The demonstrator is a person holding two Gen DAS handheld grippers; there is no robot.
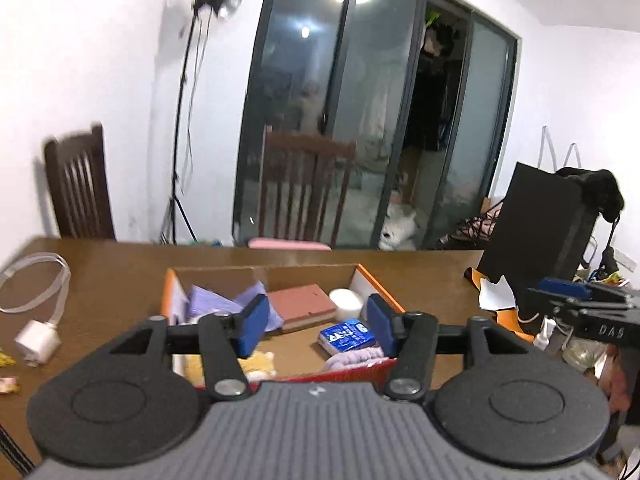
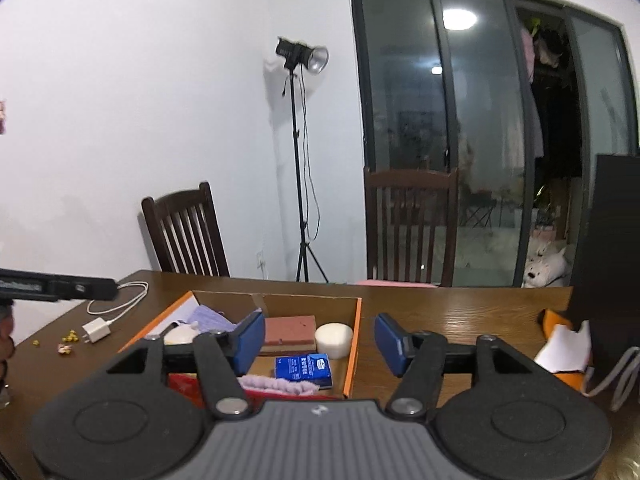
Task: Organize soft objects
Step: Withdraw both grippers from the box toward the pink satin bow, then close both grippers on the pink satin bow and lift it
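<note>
**The room beyond my table**

I face a plain white wall (image 2: 140,100) that meets a dark-framed sliding glass door (image 2: 460,140), its panes reflecting a round ceiling light (image 2: 460,19). One panel stands open onto a dark space hung with clothes. A studio lamp (image 2: 302,56) on a thin black tripod stands in the corner, its cable dangling. Two dark wooden slat-back chairs are behind the brown wooden table (image 2: 460,312): one (image 2: 184,236) against the wall, the other (image 2: 412,220) before the glass with a pink cushion on its seat. A tall black panel (image 2: 612,260) stands at the right.
</note>
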